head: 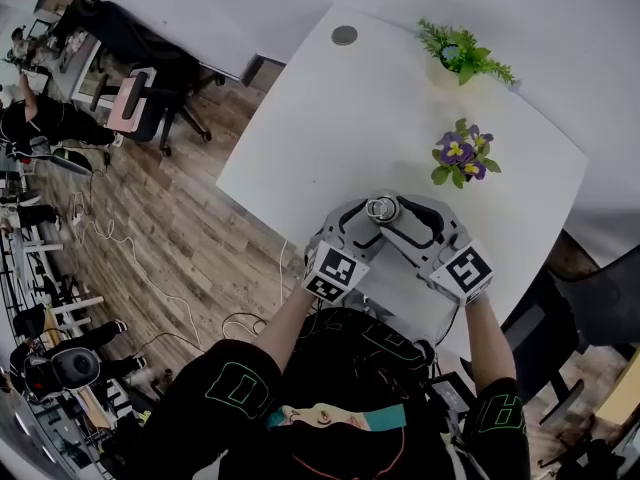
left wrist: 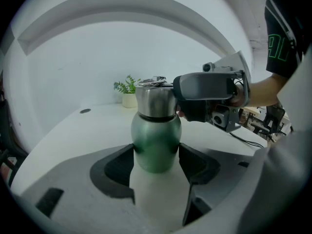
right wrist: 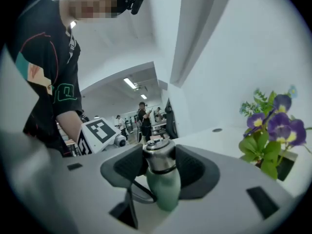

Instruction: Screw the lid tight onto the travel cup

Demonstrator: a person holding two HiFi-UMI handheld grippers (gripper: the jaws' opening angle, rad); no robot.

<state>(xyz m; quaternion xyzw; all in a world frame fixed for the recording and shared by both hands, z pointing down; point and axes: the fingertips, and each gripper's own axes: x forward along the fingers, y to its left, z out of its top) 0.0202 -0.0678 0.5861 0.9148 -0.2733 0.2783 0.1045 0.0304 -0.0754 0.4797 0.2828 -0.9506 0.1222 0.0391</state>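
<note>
Green travel cup stands upright on white table, at its near edge close to the person; left gripper reaches in from the left, its jaws narrowed and clamped on the cup's green body, one pad on each side. Right gripper comes in from the right at about lid height, its jaws closed around the steel lid on top of the cup, pads against its sides. Purple-flowered plant sits farther back, to the right; a green potted plant stands at the far edge.
</note>
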